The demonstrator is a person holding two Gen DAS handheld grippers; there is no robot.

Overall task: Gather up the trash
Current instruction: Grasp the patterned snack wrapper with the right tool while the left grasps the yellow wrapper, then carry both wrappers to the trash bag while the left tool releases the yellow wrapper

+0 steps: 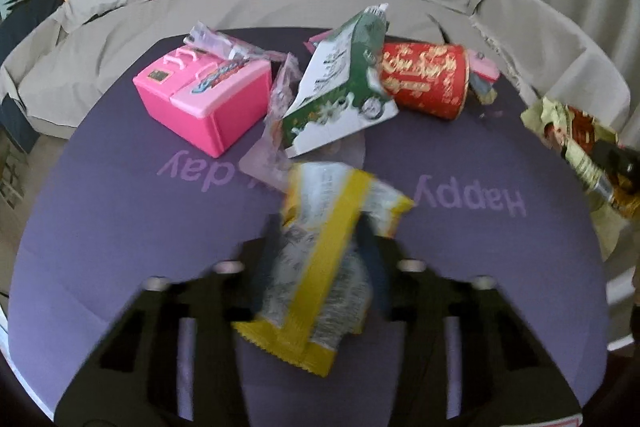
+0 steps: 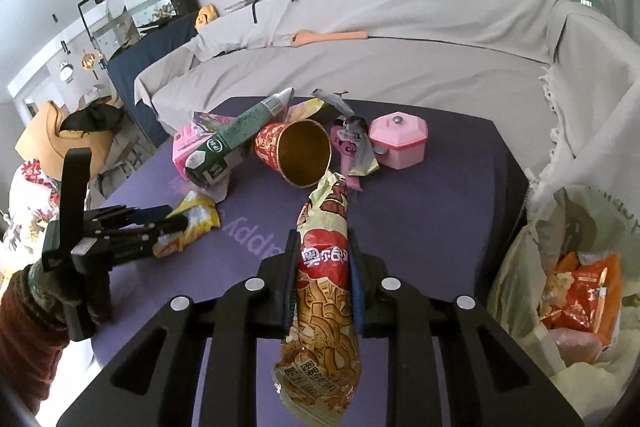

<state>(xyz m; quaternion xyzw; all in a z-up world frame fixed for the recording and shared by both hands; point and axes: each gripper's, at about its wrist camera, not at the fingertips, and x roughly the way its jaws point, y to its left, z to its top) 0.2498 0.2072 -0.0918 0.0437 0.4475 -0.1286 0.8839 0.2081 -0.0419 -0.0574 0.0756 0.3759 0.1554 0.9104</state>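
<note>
Both grippers clamped on snack wrappers above a purple birthday mat strewn with trash.

Left wrist view: the left gripper point(image 1: 320, 267) pinches a yellow-and-white wrapper point(image 1: 324, 267), blurred and dangling, just short of the green-and-white carton point(image 1: 340, 95) and red paper cup point(image 1: 424, 83); a careless swing could knock either one, or the pink toy box point(image 1: 200, 103). Right wrist view: the right gripper point(image 2: 324, 279) squeezes a long noodle-snack packet point(image 2: 324, 287) at mid-length, its tip near the cup's mouth; the open trash bag point(image 2: 560, 267) sags off the mat's right edge, and its slumped rim might let a loosely held packet drop outside.
</note>
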